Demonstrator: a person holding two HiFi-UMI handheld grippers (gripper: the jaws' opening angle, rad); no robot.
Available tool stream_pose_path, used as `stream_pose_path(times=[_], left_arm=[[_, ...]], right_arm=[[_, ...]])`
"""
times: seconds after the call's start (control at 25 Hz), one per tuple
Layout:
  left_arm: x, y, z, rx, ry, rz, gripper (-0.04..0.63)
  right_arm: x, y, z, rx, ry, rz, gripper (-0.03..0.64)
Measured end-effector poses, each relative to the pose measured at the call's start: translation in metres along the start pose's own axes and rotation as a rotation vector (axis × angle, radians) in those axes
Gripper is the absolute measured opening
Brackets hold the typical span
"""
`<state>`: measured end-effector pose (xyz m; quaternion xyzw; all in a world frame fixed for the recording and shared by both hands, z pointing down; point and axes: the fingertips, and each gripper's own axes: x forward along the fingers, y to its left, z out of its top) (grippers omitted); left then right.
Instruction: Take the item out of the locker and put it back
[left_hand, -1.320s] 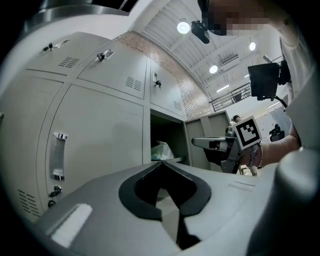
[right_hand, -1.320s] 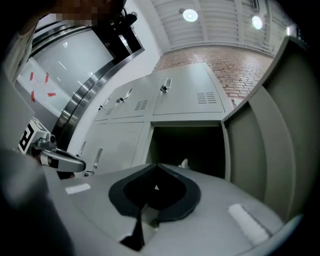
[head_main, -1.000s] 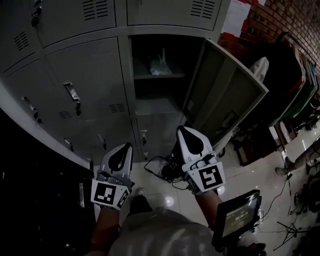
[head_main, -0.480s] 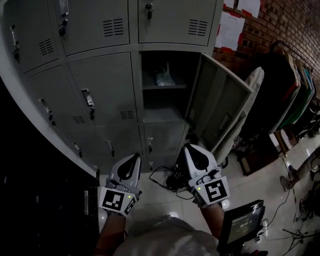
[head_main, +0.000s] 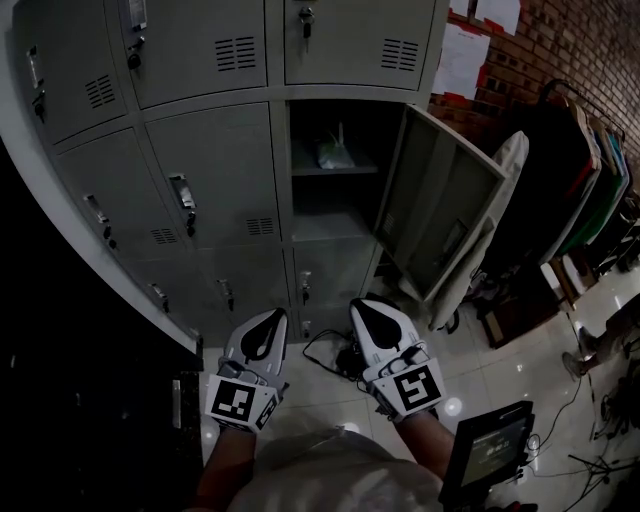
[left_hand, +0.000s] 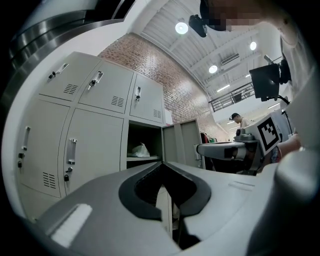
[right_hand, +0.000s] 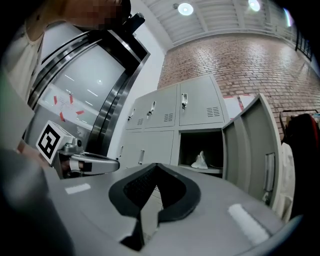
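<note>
Head view downward, 2 gripper views upward, all toward locker (head_main: 312, 125)

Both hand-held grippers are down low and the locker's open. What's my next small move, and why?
Probably lift the right hand-held gripper toward the open compartment and part its jaws. Shut and empty, it hangs well short of that opening, while the white item sits on the shelf with the door swung clear.

Matt grey painted metal lockers (head_main: 210, 160), glossy reflective floor tiles (head_main: 335, 385), rough red brick wall (head_main: 572, 48), crinkly whitish thin plastic bag (head_main: 333, 153).
</note>
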<state>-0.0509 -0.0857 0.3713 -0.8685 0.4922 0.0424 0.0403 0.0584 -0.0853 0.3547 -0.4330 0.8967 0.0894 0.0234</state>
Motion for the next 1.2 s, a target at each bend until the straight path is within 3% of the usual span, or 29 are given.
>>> stream_pose_path(times=[1.2], left_arm=[[-0.005, -0.010, 0.005, 0.001, -0.007, -0.003, 0.005]], right_arm=[[-0.015, -0.016, 0.006, -0.012, -0.008, -0.040, 0.000]])
